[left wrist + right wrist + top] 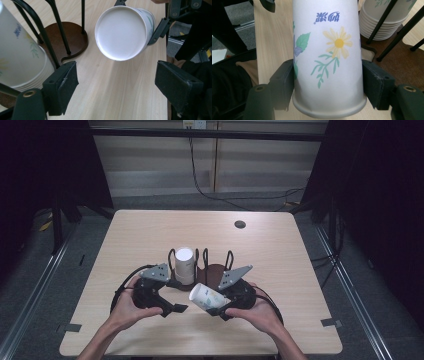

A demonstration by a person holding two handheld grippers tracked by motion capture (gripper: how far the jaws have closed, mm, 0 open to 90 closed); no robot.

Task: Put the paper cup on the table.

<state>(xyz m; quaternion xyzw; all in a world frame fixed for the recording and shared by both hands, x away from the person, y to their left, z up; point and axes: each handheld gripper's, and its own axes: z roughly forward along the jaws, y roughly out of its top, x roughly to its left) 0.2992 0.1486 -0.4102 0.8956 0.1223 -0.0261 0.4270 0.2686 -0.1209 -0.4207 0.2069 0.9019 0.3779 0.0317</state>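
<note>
Right claw (328, 82) pinches a white flower-printed paper cup (328, 57) near its rim, held above the worktop (150, 235); left claw (117, 82) stands spread, empty.

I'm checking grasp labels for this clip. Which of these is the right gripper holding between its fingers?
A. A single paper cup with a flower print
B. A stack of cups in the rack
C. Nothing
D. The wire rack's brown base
A: in the right gripper view the right gripper has its fingers pressed against both sides of a flowered paper cup, held apart from the stack of cups in the rack.
</note>
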